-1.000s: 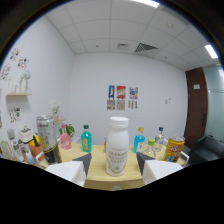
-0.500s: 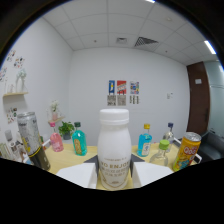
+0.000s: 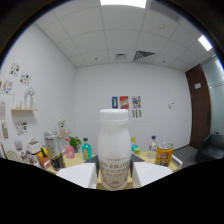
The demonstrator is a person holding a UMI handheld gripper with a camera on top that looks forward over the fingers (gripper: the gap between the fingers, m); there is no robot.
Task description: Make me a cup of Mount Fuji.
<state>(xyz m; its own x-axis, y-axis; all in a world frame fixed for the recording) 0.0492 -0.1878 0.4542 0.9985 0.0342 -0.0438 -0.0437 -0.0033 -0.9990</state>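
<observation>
Right now your white milk bottle fills the middle of the view, standing between the two white fingers of your gripper; whether they press on it or leave a gap, you cannot tell. Keep the bottle upright and centred as you handle it, clear of the orange can and the teal bottle beyond.
</observation>
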